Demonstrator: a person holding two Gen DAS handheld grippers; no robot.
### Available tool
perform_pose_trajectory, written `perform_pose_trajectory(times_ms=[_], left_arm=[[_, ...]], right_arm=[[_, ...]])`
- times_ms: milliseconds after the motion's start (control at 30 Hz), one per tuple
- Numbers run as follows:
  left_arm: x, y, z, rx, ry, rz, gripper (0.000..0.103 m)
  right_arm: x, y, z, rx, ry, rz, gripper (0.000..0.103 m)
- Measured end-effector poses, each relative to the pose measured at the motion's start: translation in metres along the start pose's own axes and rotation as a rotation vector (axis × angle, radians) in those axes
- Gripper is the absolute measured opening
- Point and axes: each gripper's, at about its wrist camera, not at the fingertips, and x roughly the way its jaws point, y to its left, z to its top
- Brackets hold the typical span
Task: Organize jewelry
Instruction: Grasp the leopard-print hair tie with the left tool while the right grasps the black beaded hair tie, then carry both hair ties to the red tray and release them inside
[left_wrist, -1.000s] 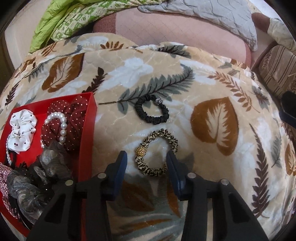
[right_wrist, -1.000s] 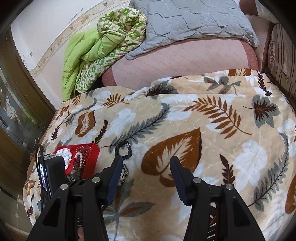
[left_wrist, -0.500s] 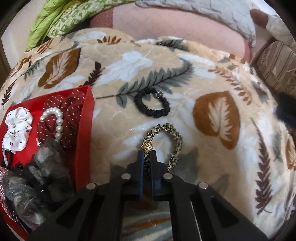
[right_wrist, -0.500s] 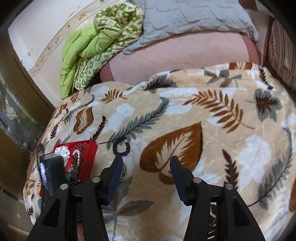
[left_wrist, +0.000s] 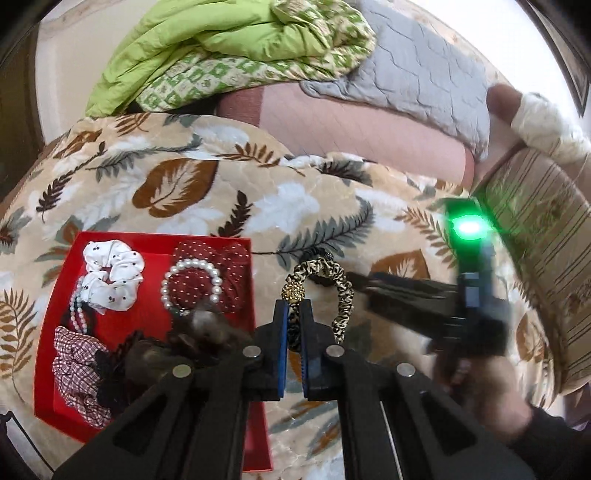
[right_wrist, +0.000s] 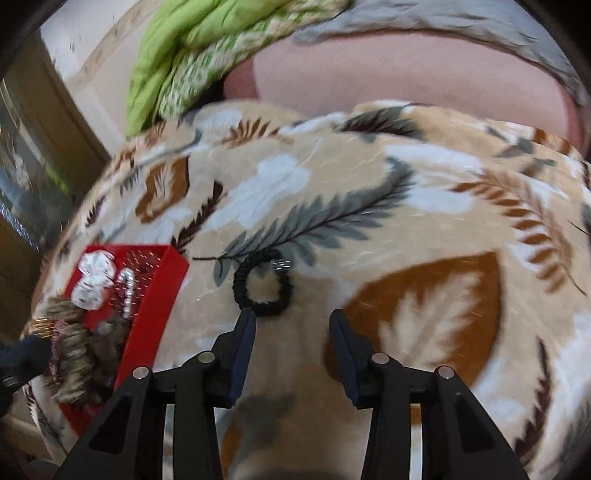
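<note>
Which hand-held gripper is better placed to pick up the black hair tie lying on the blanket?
Right. The right hand-held gripper is open and empty, with the black hair tie just ahead of its fingertips. The left hand-held gripper is shut on the leopard-print scrunchie, so it is occupied.

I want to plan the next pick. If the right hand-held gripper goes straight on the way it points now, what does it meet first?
Most likely the black hair tie on the leaf-patterned blanket, just ahead of the right hand-held gripper, slightly left of centre. Its jaws stand apart, having just closed partway on nothing.
</note>
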Motion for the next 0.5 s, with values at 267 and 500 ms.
perform_pose_trajectory(times_ms=[267, 500], left_arm=[[0.013, 0.015, 0.0, -0.038, 0.034, 0.005, 0.005], [0.024, 0.009, -0.008, -0.031, 0.052, -0.007, 0.005]], right_arm=[[0.049, 0.027, 0.011, -0.04, 0.001, -0.165, 0.016], [0.006, 0.027, -0.009, -0.067, -0.048, -0.151, 0.006]])
